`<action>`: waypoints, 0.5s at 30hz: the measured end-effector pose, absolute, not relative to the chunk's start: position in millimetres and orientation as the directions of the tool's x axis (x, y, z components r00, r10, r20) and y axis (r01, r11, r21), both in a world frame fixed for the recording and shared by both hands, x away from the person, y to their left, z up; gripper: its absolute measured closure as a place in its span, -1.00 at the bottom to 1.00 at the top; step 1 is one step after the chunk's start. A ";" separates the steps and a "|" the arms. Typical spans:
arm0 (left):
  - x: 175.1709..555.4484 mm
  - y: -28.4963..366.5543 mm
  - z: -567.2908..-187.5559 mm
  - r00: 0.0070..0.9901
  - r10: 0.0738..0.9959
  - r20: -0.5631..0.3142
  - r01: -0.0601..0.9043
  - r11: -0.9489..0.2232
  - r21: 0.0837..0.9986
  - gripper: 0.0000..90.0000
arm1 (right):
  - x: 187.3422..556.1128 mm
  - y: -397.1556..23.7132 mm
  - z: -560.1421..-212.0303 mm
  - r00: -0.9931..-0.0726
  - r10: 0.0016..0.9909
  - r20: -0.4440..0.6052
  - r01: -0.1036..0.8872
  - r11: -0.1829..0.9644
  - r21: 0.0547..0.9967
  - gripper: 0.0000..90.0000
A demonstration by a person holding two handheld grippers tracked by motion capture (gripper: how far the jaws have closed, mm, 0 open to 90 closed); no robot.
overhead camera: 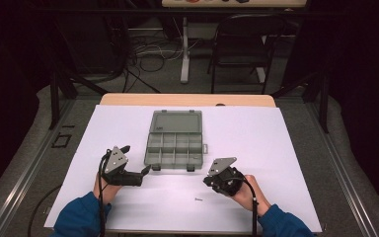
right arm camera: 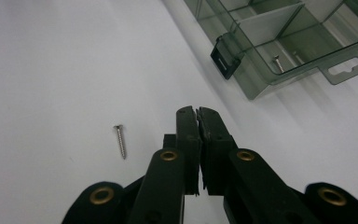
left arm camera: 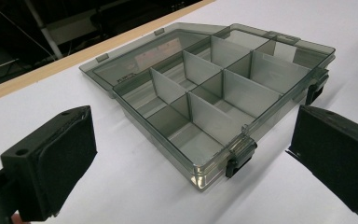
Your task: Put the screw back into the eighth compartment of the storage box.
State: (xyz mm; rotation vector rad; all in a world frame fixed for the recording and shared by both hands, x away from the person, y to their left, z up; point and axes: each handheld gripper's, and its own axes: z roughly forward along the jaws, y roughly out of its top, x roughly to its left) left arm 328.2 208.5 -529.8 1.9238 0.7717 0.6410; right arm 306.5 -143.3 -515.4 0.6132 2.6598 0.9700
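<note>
A grey, translucent compartment box [overhead camera: 173, 144] lies open at the middle of a white sheet [overhead camera: 276, 148] covering the table, its lid folded flat on the far side; it serves here as the landmark. A small screw [right arm camera: 120, 141] lies loose on the sheet, on the person's side of the box and well apart from it, seen from above as a faint mark [overhead camera: 199, 199]. The right gripper [overhead camera: 212, 181] is the nearer of the two: in its own view the screw lies to the left of the closed tips [right arm camera: 197, 112] and slightly behind them, its long axis running roughly parallel to the jaws, head farthest from the camera. Those jaws are pressed together with nothing between them, so they would probably have to open and shift sideways before a pick. The left gripper [overhead camera: 137, 164] rests just beside the box's near-left corner, its jaws spread wide and empty, framing that corner. At least one screw [right arm camera: 276, 63] already lies in a near compartment. Beyond the table stand a folding chair [overhead camera: 242, 44], loose cables on grey floor, and dark surroundings.
</note>
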 end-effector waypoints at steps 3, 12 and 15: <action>328.0 208.3 -529.3 0.671 0.732 0.119 0.248 -0.373 0.894 -1.00 | 306.1 -144.6 -511.6 -0.877 0.472 -0.093 0.296 0.682 0.669 0.96; 328.3 208.6 -529.9 0.666 0.737 0.119 0.248 -0.368 0.896 -1.00 | 309.4 -147.0 -507.8 -0.867 0.488 -0.101 0.300 0.673 0.676 0.96; 327.8 209.0 -528.9 0.670 0.733 0.122 0.246 -0.374 0.894 -1.00 | 310.7 -147.8 -506.3 -0.859 0.502 -0.100 0.308 0.664 0.682 0.96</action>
